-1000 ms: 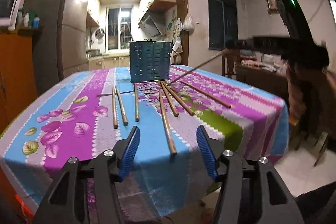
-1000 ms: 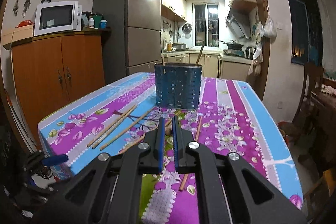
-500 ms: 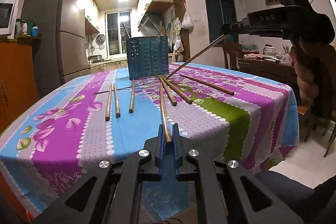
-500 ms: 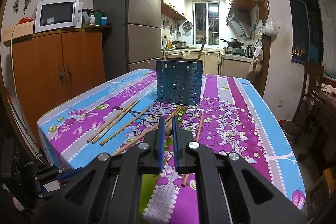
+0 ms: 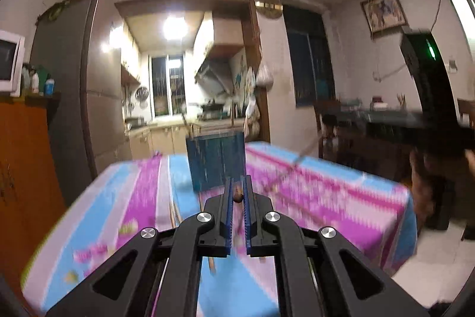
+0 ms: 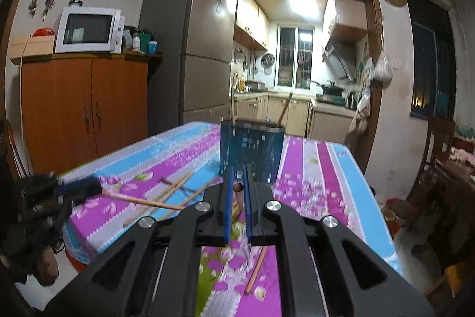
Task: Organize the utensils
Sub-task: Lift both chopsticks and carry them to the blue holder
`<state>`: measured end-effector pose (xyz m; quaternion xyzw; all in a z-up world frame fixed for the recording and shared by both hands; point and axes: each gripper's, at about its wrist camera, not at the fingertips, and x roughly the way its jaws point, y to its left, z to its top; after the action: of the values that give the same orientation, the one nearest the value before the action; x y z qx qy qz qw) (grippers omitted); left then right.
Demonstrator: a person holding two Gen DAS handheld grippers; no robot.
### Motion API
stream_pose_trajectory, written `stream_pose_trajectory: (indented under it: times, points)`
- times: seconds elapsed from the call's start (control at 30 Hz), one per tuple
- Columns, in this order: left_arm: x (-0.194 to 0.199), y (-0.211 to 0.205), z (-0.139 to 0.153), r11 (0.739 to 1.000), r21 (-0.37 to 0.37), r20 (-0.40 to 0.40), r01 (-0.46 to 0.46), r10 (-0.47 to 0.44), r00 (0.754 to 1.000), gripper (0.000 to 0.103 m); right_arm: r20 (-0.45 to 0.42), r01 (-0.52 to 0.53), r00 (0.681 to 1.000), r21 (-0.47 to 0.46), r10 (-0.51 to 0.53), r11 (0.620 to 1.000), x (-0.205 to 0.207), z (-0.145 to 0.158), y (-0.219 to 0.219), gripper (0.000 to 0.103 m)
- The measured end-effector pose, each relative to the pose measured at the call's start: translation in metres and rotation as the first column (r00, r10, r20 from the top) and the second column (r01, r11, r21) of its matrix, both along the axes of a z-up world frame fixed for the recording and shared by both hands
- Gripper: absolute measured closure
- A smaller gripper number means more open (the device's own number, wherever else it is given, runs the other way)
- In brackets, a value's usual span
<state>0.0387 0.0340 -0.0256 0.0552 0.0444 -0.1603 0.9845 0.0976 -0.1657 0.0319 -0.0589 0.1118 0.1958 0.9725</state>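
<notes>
- My left jaws (image 5: 237,193) have just closed and now pinch one chopstick (image 5: 237,196); its round end shows between the blue pads (image 5: 228,213), in front of the holder.
- From the right wrist view that same chopstick (image 6: 142,199) juts out of the left jaws (image 6: 99,188) at the far left, slanting over the desk toward the holder.
- My right jaws (image 6: 236,186) are clamped on a second chopstick (image 6: 237,187), its end caught between the pads just before the holder.
- The holder (image 6: 251,152), a blue perforated bin, stands upright on the desk (image 6: 341,168) straight ahead of both jaws; two sticks (image 6: 285,109) lean out of its top.
- Loose chopsticks (image 6: 175,187) lie on the flowered cloth left of the holder's base, crossing under the one my left jaws hold.
- One more chopstick (image 6: 256,269) lies on the cloth nearer than the holder, partly hidden under my right jaws.
- In the left wrist view the desk (image 5: 341,192) and holder (image 5: 216,159) are smeared by blur, so I cannot count the sticks there.
- Right of the holder in that view, the right gripper's dark body (image 5: 430,121) shows, with a blurred stick (image 5: 297,161) running from it toward the cloth.
</notes>
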Motion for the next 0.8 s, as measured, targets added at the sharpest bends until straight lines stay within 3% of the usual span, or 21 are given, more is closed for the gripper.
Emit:
stream_pose_trajectory:
  times: [0.23,0.57,0.8]
  points:
    - [0.062,-0.011,0.064,1.000,-0.002,0.018,0.023,-0.023,1.000,0.096,-0.017,-0.023,1.000,0.033,0.024,0.999,0.040,0.033,-0.008,0.098]
    - [0.111,-0.034,0.097,0.998,0.050,-0.017,0.041,-0.040,0.999,0.096,-0.079,-0.072,0.994,0.017,0.073,0.997,0.076,0.059,0.000,0.098]
    - [0.137,-0.037,0.121,0.998,0.033,-0.045,0.046,-0.045,0.998,0.096,-0.069,-0.085,0.994,0.006,0.085,0.996,0.089,0.082,0.005,0.098]
